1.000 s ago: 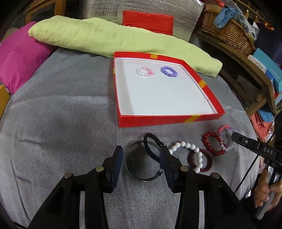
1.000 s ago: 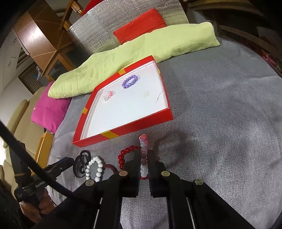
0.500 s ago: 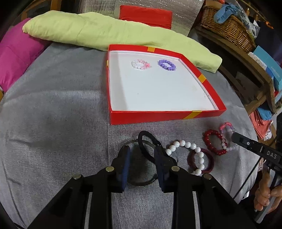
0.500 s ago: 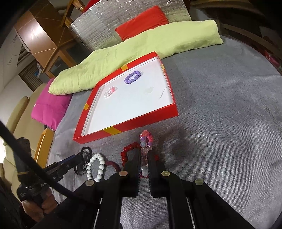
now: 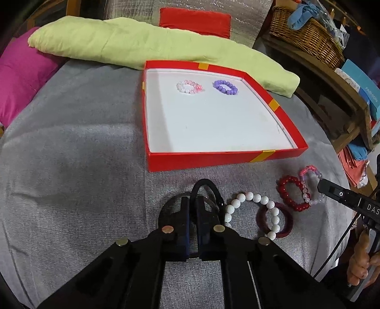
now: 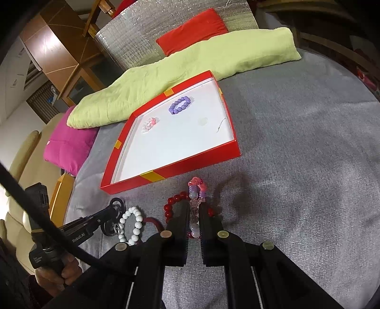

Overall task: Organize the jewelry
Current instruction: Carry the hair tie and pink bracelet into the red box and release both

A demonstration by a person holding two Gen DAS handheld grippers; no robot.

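My left gripper is shut on a black bangle, whose loop sticks up past the fingertips. A silver bangle lies mostly hidden under the fingers. To the right lie a white pearl bracelet, a maroon bangle and a red bead bracelet. My right gripper is shut on a pink and clear bead bracelet just above the red beads. Inside the red tray lie a pink-white bracelet and a purple bracelet.
A grey cloth covers the round table. A green cushion, a magenta cushion and a red cushion lie beyond the tray. A wicker basket sits on a wooden shelf at right. A hand holds the left gripper's handle.
The left gripper's jaws have come together from wide open onto the black bangle, and it has edged forward. The right gripper keeps the pink bracelet pinched in the same place.
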